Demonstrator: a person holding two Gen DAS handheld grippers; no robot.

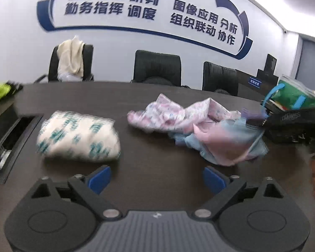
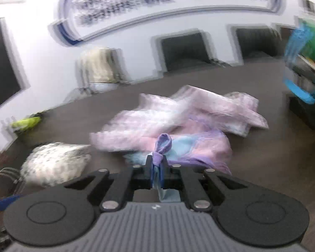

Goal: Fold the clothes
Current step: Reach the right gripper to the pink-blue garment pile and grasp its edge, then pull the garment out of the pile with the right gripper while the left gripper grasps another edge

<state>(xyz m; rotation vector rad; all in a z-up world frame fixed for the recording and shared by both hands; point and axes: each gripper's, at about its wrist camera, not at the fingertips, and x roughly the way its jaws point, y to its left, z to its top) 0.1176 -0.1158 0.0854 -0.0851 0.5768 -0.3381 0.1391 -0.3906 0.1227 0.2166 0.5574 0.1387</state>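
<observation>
1. Two crumpled garments heaped together on the worktop: a pink printed one and a pastel one in pink, blue and lilac, overlapping at the heap's near-right side.
2. Left of the heap, apart from it, a white bundle with a teal print, compact and rounded, lying as a folded piece set aside would; whether folded or merely rolled cannot be told through the blur.
3. Right gripper closed tight on the pastel garment: a lilac twist of cloth bunched just beyond the blue pads, a blue strip trailing back between them.
4. Probably gripped at an edge so as to draw the pastel garment clear of the pink one and spread it for folding; heavy blur in the right wrist view, though direction cannot be told.
5. Left gripper spread wide, holding nothing, touching nothing, poised over bare worktop on the near side of the heap, between heap and bundle; likely kept free to take a second edge.
6. Behind the heap, three black chairs, the leftmost draped with a cream cloth; right of the heap, a green bag with blue handles.
</observation>
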